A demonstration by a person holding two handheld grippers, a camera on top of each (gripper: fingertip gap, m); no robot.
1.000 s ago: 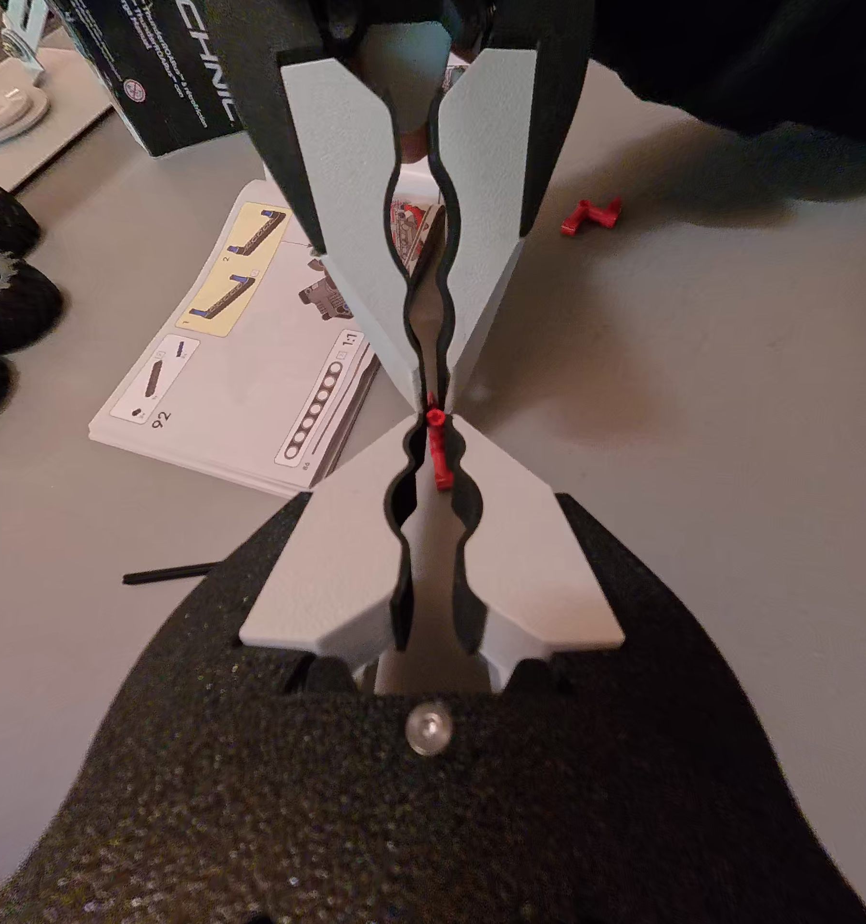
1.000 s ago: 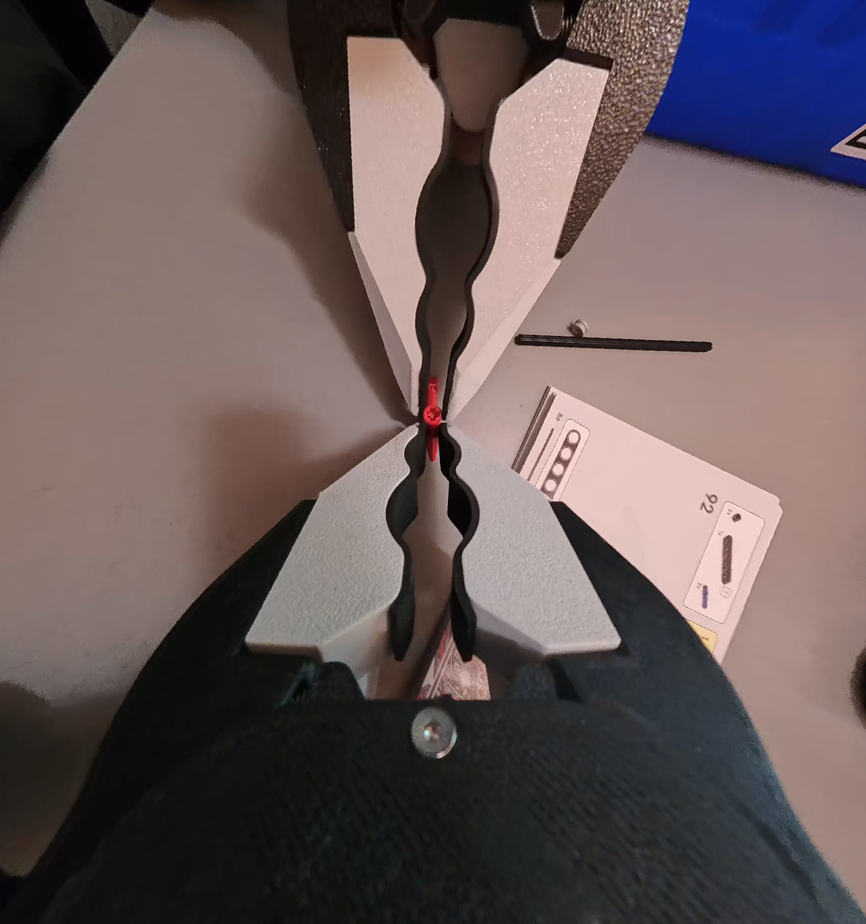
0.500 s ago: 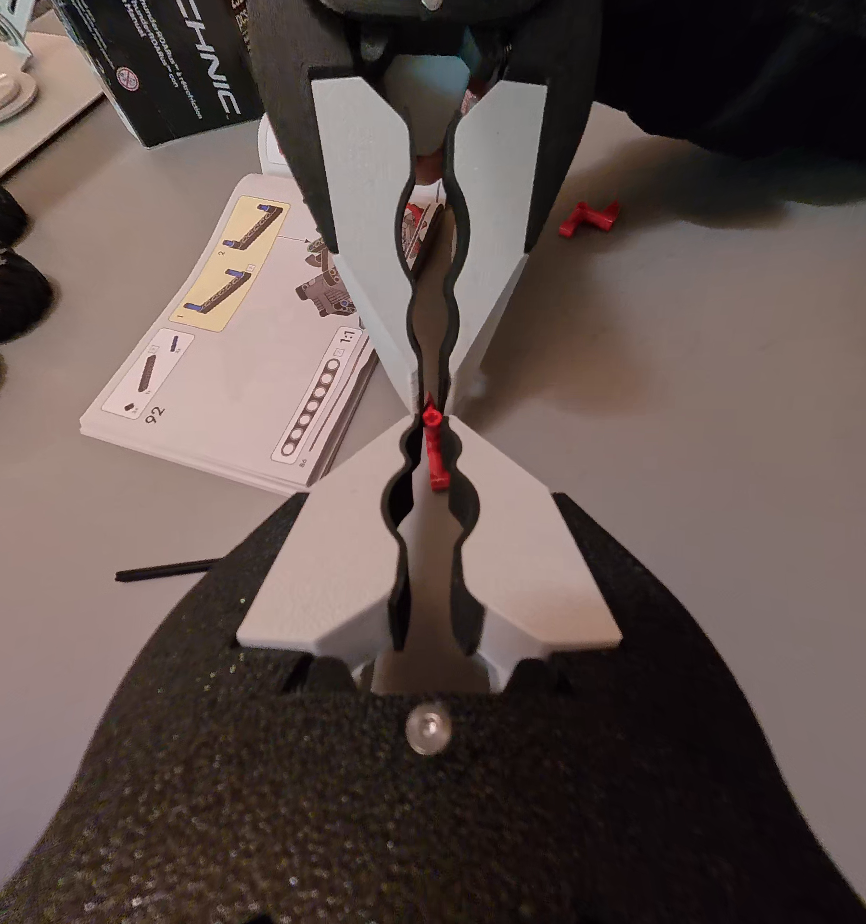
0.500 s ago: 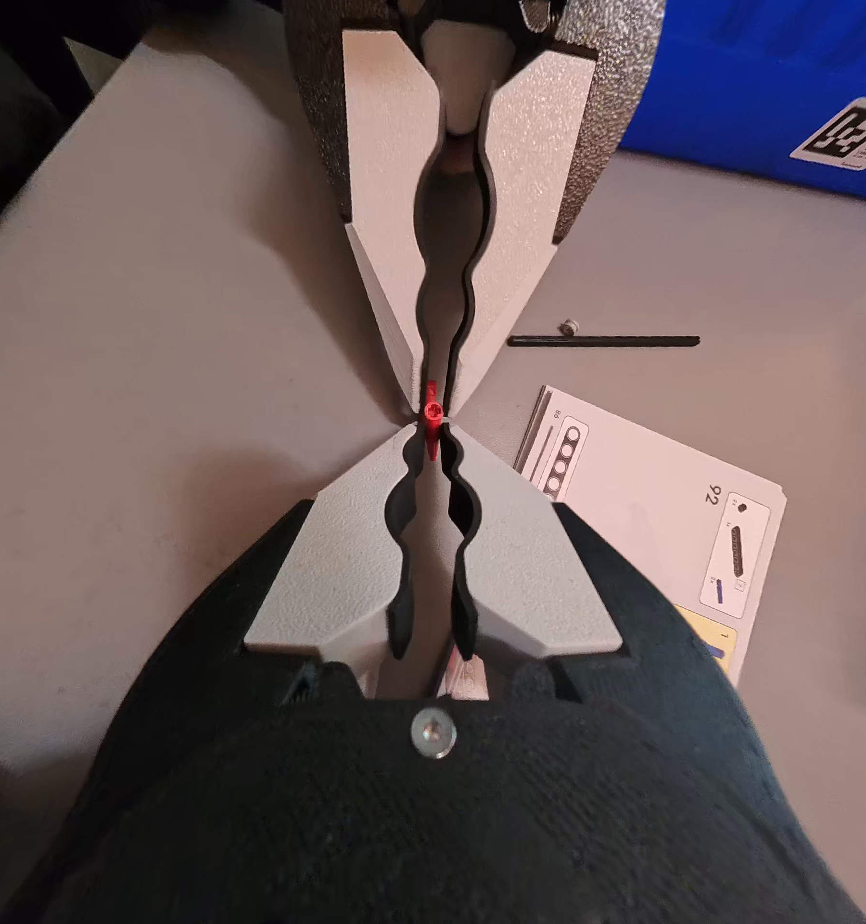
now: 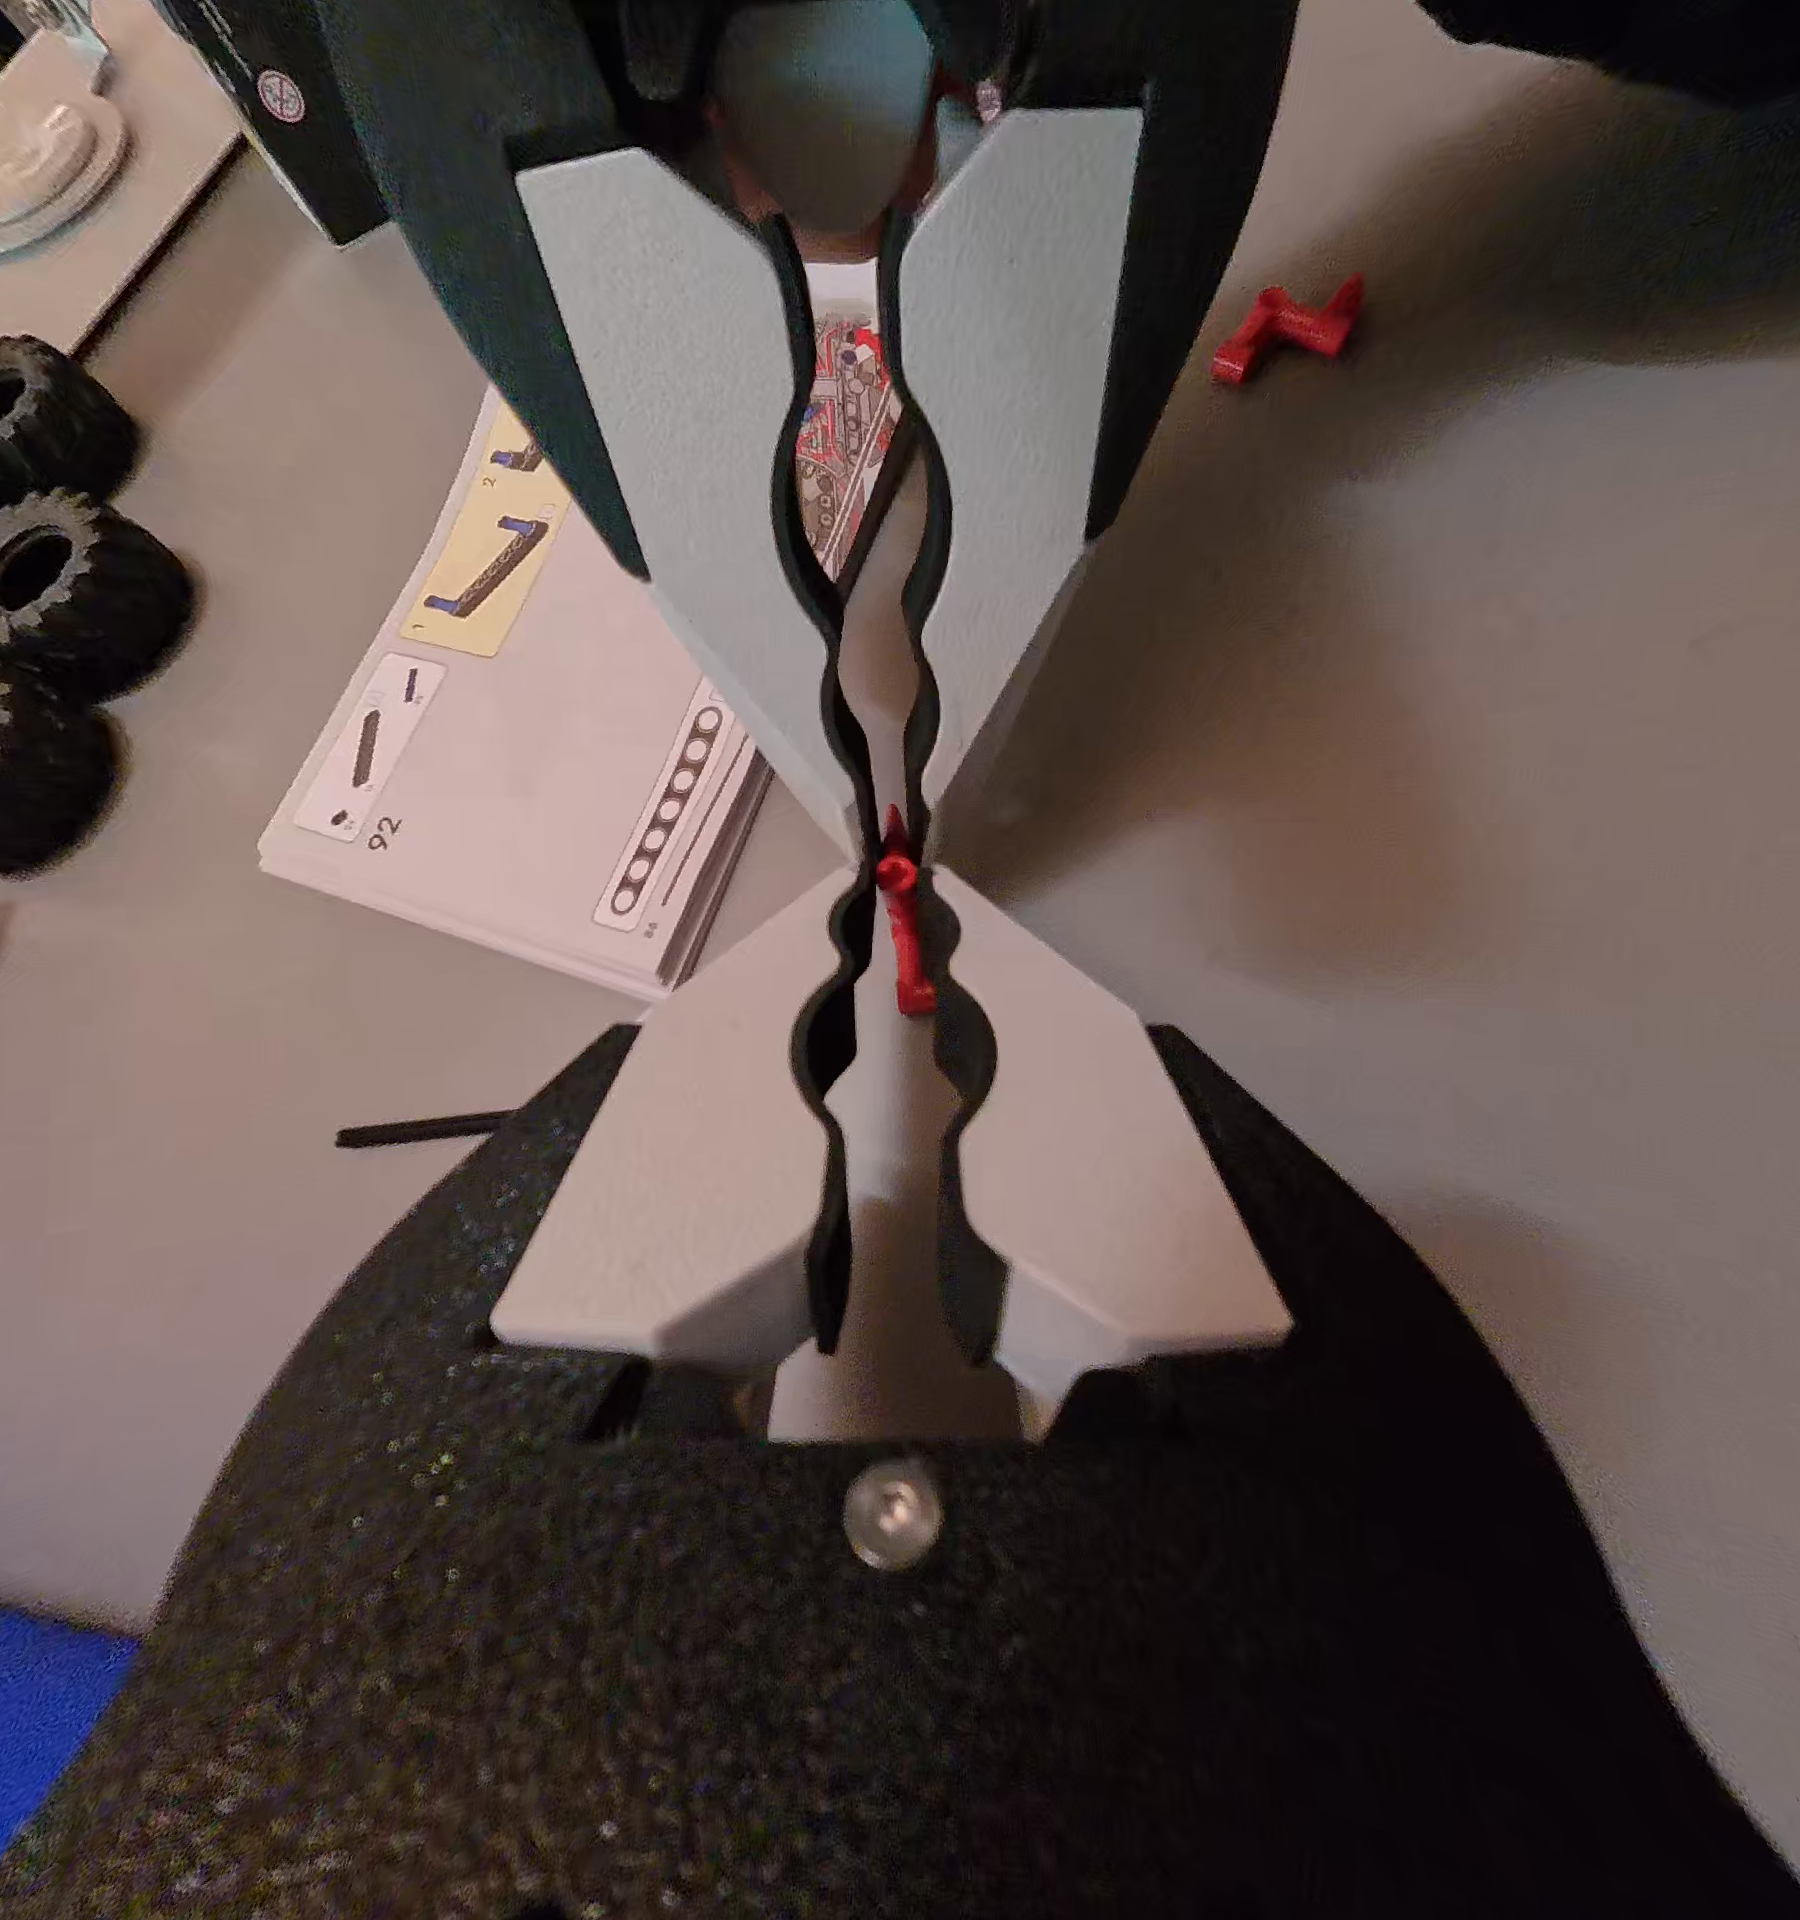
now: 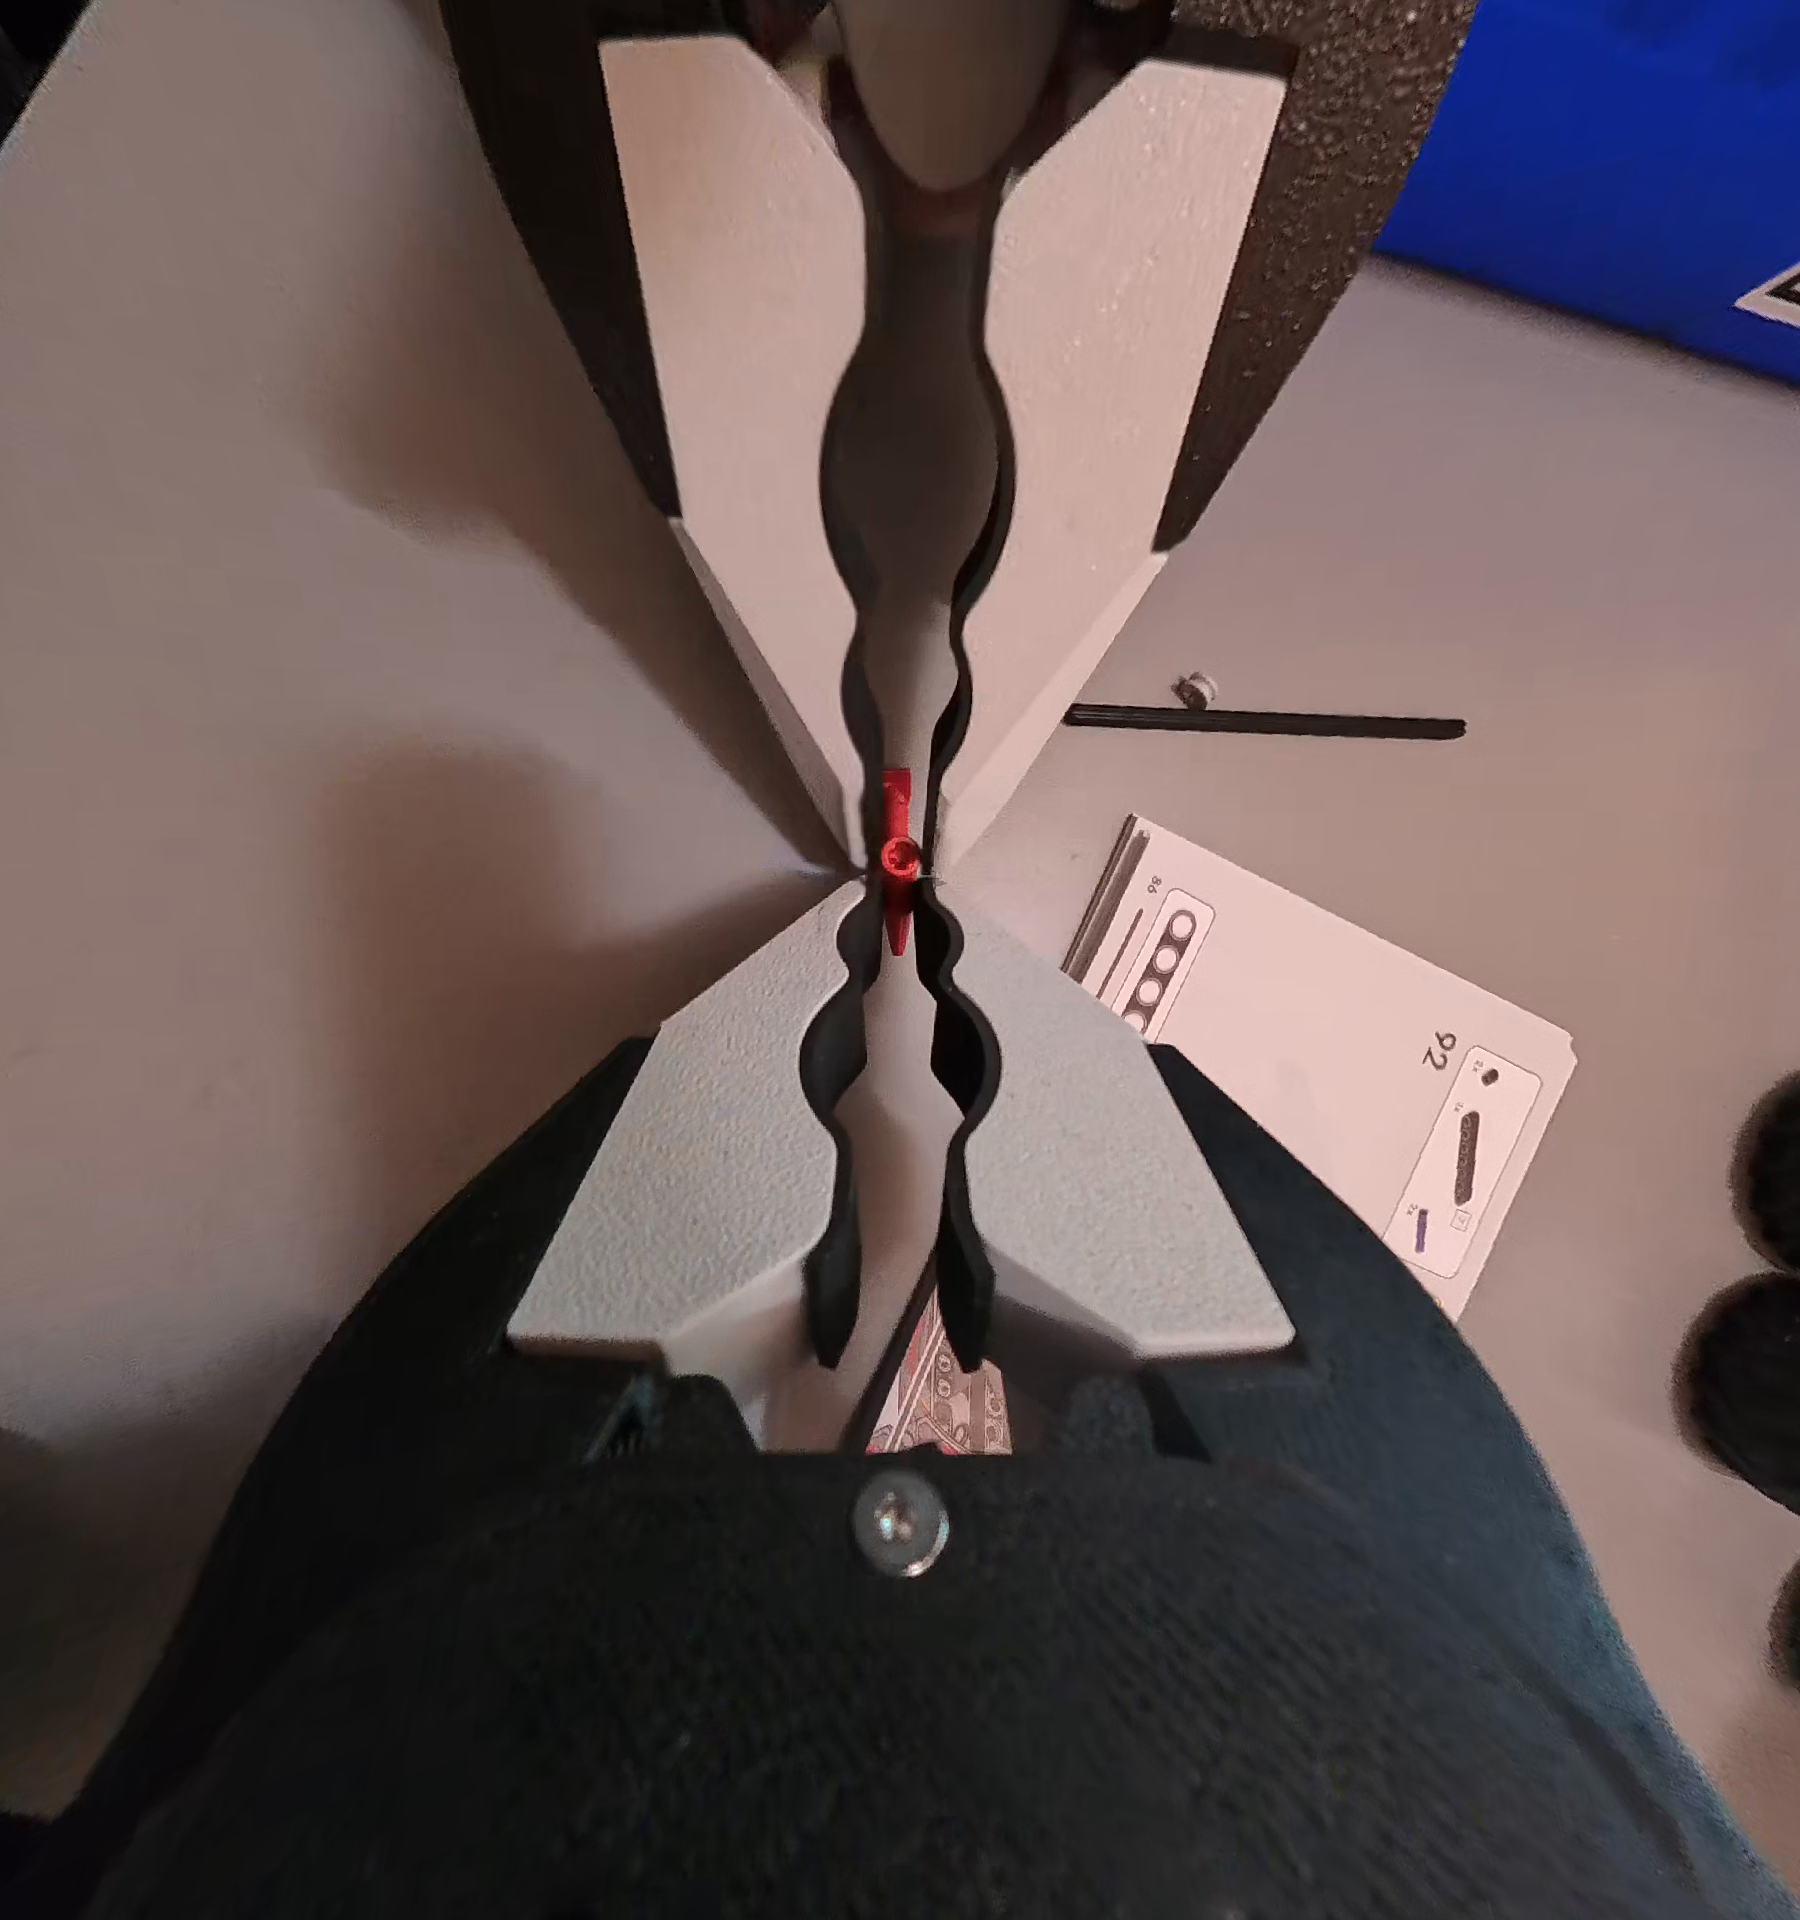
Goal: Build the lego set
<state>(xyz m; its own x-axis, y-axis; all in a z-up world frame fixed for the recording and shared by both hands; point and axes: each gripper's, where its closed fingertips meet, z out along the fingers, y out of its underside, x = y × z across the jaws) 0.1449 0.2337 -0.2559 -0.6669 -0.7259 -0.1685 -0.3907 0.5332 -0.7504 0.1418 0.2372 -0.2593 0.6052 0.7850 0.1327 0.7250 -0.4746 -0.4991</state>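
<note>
— Two grippers are meeting tip to tip above the table, one from each side. Off to one edge, black tyres are sitting in a cluster, and a manual is lying open beside them.

— What is sitting between the tips?

— The left gripper is closing its fingers nearly together on a small red piece, and the right gripper is pinching it too, so both are holding it in the air over the table. Whether it is one piece or two being pushed together, I cannot tell.

— How is it going to handle?

— Judging by looks, it is hard plastic: stiff, very light, smooth enough to twist out of a pinch. It is thin, so the hold is best taken across its flat sides, close to the round end, with the tips only.

— Anything else lying about?

— A thin black axle is resting beyond the manual, and a spare red part is lying well apart on the table.
</note>
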